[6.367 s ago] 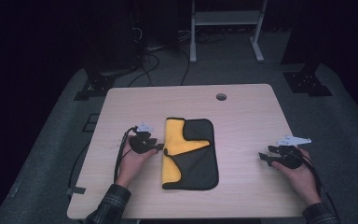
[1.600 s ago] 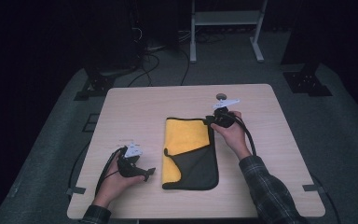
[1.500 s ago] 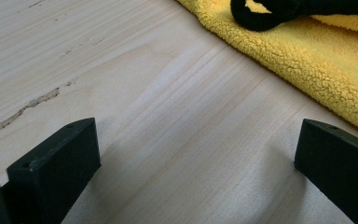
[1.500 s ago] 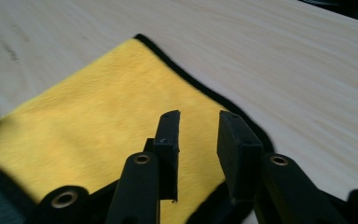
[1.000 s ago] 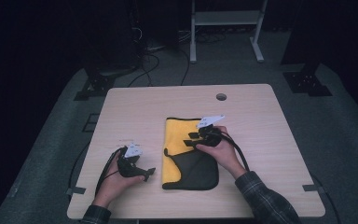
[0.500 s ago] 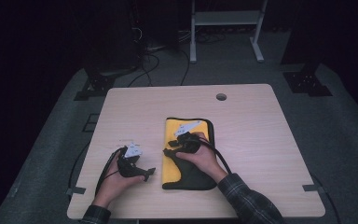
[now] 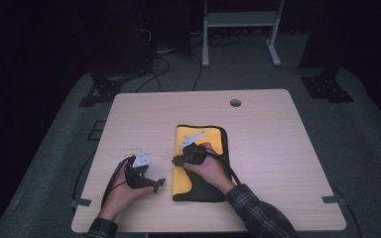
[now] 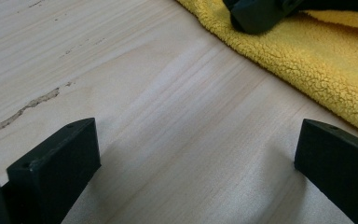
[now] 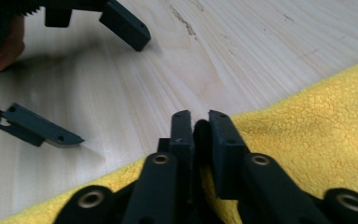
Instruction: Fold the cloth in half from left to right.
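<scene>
A folded cloth (image 7: 214,137), yellow on top with a black underside, lies at the middle of the wooden table (image 7: 278,144). My right gripper (image 7: 176,161) rests on the cloth's left edge. Its jaws have just been closing and now stand almost together on the fleecy yellow cloth (image 9: 307,135), pinching its edge, as the right gripper (image 9: 200,122) shows up close. My left gripper (image 7: 158,184) lies on bare wood just left of the cloth, open, nothing between its jaws. In its own view the left gripper (image 8: 196,163) faces the yellow cloth (image 8: 307,60) and the right gripper (image 8: 256,14).
A round cable hole (image 7: 235,102) sits near the table's far edge. Bare wood surrounds the cloth on all sides. Beyond the table are a white stand (image 7: 238,20), dark equipment feet and cables on grey carpet.
The right hand has come from the cloth's far right corner across it to its left edge, nearer the left gripper, and its jaws have closed. The left hand has stayed put.
</scene>
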